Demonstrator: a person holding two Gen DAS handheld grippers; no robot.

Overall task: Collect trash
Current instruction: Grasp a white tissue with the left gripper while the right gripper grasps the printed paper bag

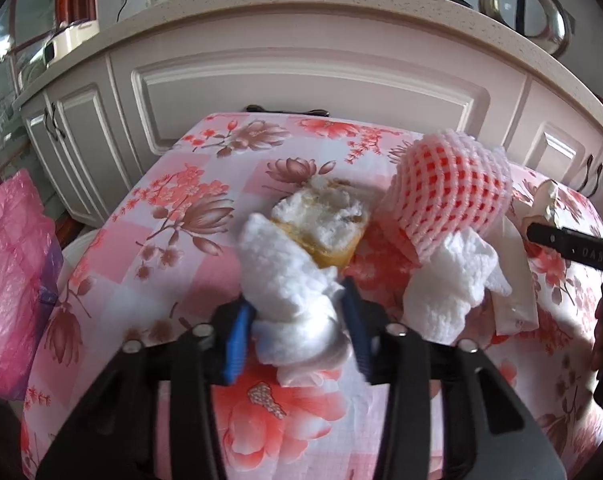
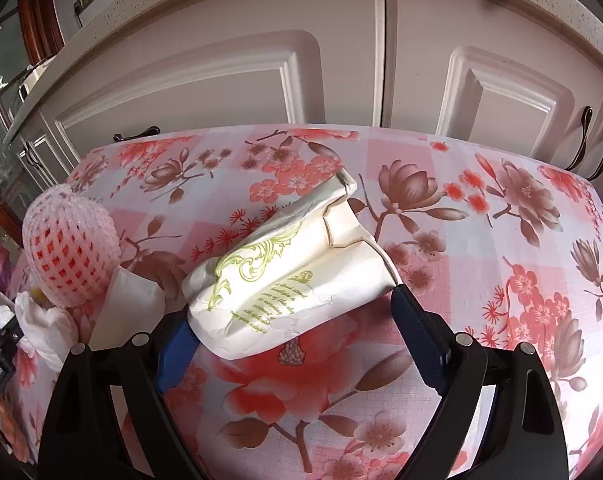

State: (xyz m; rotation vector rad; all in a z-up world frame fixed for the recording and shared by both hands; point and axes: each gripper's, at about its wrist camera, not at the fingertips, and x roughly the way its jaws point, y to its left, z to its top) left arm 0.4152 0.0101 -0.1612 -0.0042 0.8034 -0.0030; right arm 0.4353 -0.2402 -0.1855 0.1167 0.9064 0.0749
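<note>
Now squeezing soft, light tissue (image 1: 289, 276) with left tongs (image 1: 299, 328); right tongs (image 2: 293, 332) wide apart around crinkly paper wrapper (image 2: 281, 276), better pinched mid-body.

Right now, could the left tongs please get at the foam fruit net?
Probably not yet: the left tongs are shut on a crumpled tissue, and the foam fruit net sits beyond another tissue wad.

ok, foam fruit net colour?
Pale pink foam fruit net, red showing through the mesh holes. Clearest in the left wrist view.
</note>
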